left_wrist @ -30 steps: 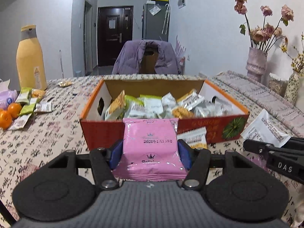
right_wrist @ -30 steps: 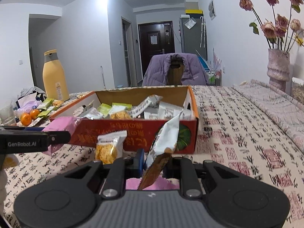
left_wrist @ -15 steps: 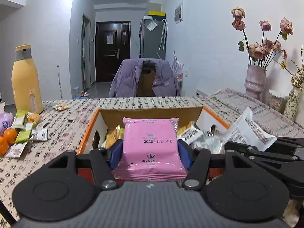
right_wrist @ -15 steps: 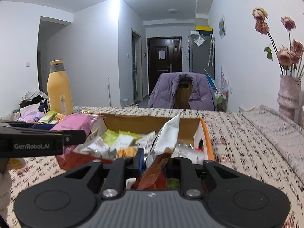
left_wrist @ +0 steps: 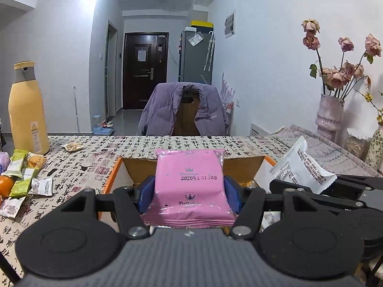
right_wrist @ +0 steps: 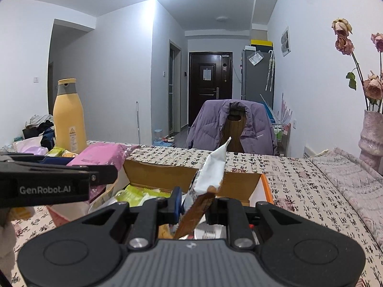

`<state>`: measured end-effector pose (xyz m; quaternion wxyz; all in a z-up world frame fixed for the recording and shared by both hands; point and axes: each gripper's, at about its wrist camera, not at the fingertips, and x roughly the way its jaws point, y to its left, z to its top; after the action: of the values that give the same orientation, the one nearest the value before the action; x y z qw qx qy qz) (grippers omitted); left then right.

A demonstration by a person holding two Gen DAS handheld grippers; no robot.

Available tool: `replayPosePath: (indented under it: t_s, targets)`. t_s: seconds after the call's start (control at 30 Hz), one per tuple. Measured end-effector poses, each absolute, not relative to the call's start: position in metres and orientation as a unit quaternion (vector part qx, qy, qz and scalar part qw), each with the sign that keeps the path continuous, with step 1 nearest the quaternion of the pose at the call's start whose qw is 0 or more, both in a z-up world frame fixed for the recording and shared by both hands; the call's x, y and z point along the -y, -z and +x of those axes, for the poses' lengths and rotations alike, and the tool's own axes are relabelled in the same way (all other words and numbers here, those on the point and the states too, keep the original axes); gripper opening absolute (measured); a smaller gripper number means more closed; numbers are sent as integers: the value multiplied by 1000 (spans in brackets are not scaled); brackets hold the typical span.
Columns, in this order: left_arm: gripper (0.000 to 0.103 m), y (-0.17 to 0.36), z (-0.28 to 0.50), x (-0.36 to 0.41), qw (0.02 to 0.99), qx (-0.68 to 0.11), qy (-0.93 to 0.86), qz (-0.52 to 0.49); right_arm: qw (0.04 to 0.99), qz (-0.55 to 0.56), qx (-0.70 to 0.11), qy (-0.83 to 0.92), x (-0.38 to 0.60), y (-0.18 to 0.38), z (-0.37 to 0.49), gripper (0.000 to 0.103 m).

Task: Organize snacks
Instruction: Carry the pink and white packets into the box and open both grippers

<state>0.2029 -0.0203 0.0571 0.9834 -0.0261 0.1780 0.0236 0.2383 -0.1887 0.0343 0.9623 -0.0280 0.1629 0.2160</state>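
The pink snack packet [left_wrist: 190,184] is glossy plastic film, creased and catching the light, and the white wrapper [right_wrist: 210,167] looks like the same smooth, crinkly film with a brown printed end. The box [right_wrist: 158,175] is matt brown cardboard inside with orange-printed edges, sitting on a counter [right_wrist: 299,186] covered in printed cloth. The yellow bottle [left_wrist: 26,110] looks smooth and matt, while the purple jacket [left_wrist: 162,110] on the far chair is soft quilted fabric.

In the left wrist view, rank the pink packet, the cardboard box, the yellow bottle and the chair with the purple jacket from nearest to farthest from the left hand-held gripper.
1. Pink packet: clamped in the left hand-held gripper.
2. Cardboard box: just behind it, centre.
3. Yellow bottle: far left on the table.
4. Chair with the purple jacket: beyond the table's far edge.
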Motion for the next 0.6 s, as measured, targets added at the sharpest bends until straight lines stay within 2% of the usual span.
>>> replayPosePath:
  t_s: [0.6]
  targets:
    - [62,-28,255,7,980,-192,-42,-39,963,-10,-175,-205,189,-13,285,18]
